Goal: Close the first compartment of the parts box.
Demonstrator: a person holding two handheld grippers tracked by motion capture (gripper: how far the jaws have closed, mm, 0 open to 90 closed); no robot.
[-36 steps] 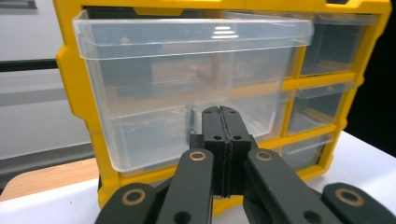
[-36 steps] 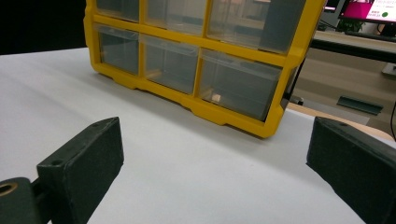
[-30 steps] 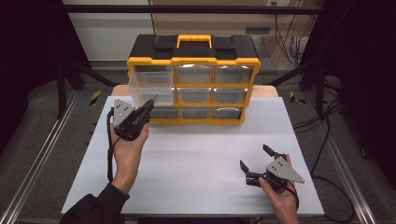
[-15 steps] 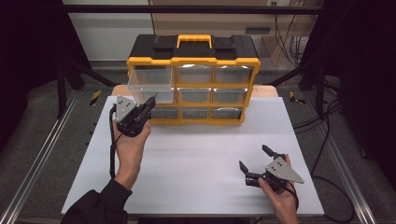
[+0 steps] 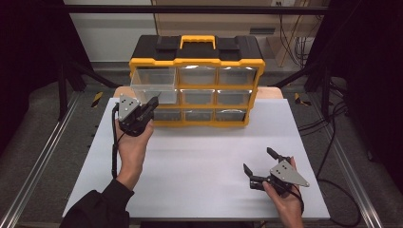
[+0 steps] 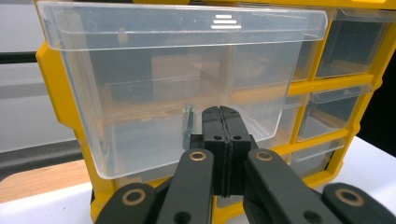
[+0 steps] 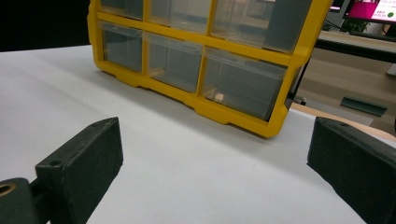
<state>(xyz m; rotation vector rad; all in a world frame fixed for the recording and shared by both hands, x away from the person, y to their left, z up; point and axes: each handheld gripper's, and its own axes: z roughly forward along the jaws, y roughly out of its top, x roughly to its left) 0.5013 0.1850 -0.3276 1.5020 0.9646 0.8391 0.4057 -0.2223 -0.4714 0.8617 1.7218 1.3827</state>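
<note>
One drawer (image 5: 153, 80) of the nine stands pulled out of the yellow organizer (image 5: 196, 80), the clear one at the top left of its front, and I judge the job about half done: the drawer is out and open, while whatever goes in, comes out, or the push back home is left. Nearest me, at the lower right of the high view, my right gripper (image 5: 260, 167) rests low over the white table (image 5: 199, 156) with its jaws spread wide and holding nothing, well apart from the organizer. Farther up, at the left of the frame, my left gripper (image 5: 151, 105) has its jaws pressed together on nothing, their tips just at the lower front of the drawer; I cannot tell whether they touch it. In the left gripper view the drawer (image 6: 177, 88) fills the upper frame above the closed tips, and a small screw-like piece (image 6: 187, 122) lies inside, just left of them behind the clear wall.
</note>
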